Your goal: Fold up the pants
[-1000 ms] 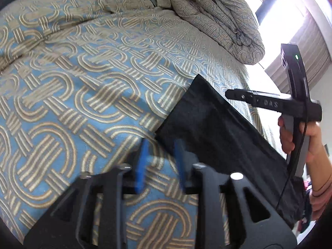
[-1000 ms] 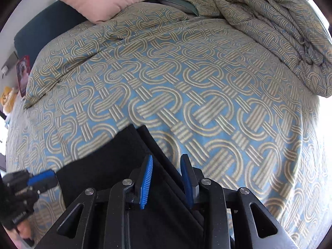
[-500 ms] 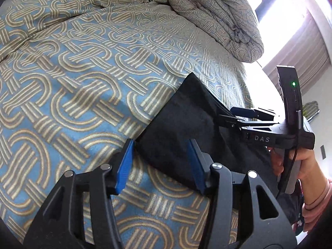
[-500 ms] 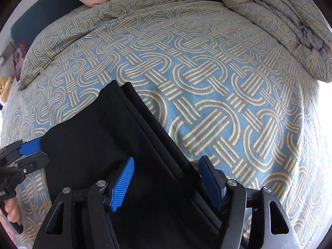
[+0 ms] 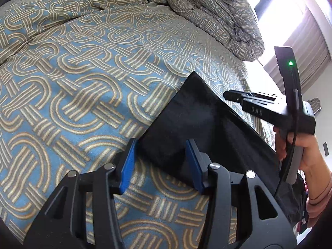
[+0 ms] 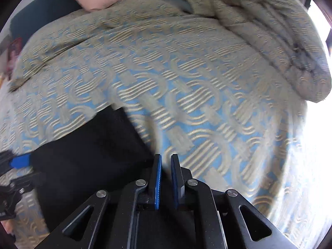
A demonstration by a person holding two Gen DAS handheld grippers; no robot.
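a: where are the pants found?
b: spread on the bed, toward 5 o'clock.
a: and each claw?
b: the left claw is being narrowed around their corner; the right claw is pinched shut at their edge.

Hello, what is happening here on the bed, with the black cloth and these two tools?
A person is folding black pants on a bed with a patterned blue bedspread, using tongs in each hand. The left tongs straddle a corner of the pants, and the jaws are closing on it. The right tongs are shut at the opposite edge of the pants; the blurred view does not show whether cloth is caught between them.
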